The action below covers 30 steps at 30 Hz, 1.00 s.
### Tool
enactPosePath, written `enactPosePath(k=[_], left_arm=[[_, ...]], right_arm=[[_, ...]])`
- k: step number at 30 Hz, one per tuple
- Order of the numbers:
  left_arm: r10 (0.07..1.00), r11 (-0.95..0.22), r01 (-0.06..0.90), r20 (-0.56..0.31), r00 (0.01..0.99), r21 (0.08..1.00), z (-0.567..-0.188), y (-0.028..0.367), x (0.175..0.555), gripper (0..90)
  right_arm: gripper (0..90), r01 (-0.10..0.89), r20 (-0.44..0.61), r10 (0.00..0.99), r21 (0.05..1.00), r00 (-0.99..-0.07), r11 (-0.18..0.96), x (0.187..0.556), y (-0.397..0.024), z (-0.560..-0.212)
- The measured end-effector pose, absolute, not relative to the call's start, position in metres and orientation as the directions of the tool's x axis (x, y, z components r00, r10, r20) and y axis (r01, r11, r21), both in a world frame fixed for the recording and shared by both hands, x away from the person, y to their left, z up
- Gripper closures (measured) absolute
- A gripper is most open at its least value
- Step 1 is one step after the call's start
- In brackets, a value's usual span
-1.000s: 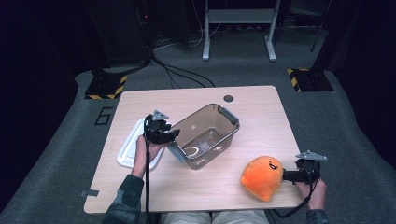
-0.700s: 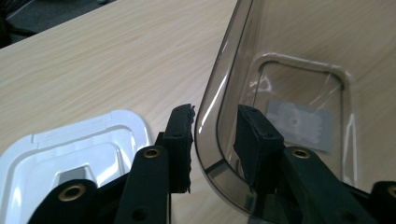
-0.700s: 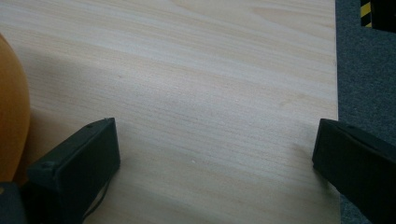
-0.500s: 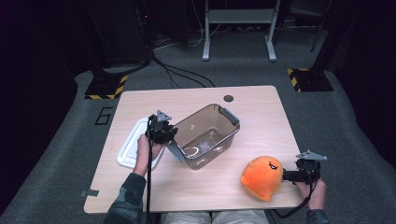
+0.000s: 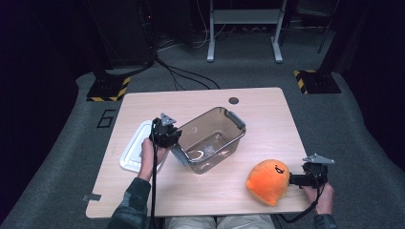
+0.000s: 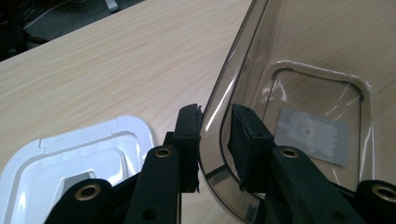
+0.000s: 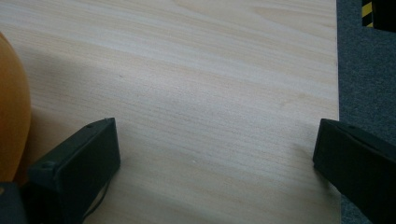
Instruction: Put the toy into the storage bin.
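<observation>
**Left gripper's got the bin wall, right one's just parked**

So your left gripper [image 6: 214, 140] has just been closing, and now it's clamped on the wall of the clear plastic container [image 5: 210, 138], one jaw outside, one inside, right at a rounded corner near the rim. In the high view the container sits mid-table, tilted up toward you on the left gripper's side, with the white lid [image 5: 136, 152] lying flat just beside it on the left. There's a label or sticker on the container floor; I can't read it.

Handling-wise, I'd guess this tub is light and fairly stiff, but the wall is thin, smooth and glossy, so it'll want to slip or pivot between the pads if you swing it fast. The corner is the stiffest bit of the wall, so that's a decent place to grab. The grey latch handle [image 5: 235, 118] on the far end looks like another good hold if you need one. Keep the lift slow, because a one-sided pinch lets the far end sag.

Your right gripper [image 7: 215, 158] is spread wide with nothing between the jaws, hovering over bare wooden table [image 5: 267, 109] at the near right edge. The orange plush toy [image 5: 268, 181] sits just beside it, touching or nearly touching one jaw. That thing looks soft and squishy, so grab it through the middle and expect it to compress.
</observation>
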<state>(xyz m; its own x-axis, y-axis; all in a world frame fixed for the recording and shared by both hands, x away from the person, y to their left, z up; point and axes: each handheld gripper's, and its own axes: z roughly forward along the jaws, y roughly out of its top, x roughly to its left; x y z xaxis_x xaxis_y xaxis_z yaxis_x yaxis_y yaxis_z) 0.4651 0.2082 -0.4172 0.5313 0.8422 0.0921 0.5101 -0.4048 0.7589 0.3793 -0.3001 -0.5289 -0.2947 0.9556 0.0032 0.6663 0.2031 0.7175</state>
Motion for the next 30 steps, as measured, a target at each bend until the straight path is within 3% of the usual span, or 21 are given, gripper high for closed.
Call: enactPosePath(k=[15, 21, 30], left_arm=[[0.846, -0.409, 0.512, 0.104, 0.523, 0.755, -0.417, 0.206, 0.464, 72.4], [0.847, -0.402, 0.513, 0.096, 0.522, 0.758, -0.417, 0.207, 0.464, 72.3], [0.849, -0.394, 0.518, 0.086, 0.521, 0.759, -0.417, 0.207, 0.465, 72.3]], right_arm=[[1.8, 0.662, 0.004, 0.961, 0.726, -0.278, 0.188, 0.378, -0.304, -0.516], [1.4, 0.647, 0.048, 0.947, 0.741, -0.316, 0.179, 0.377, -0.308, -0.497], [0.0, 0.644, 0.029, 0.918, 0.721, -0.396, 0.255, 0.370, -0.297, -0.465]])
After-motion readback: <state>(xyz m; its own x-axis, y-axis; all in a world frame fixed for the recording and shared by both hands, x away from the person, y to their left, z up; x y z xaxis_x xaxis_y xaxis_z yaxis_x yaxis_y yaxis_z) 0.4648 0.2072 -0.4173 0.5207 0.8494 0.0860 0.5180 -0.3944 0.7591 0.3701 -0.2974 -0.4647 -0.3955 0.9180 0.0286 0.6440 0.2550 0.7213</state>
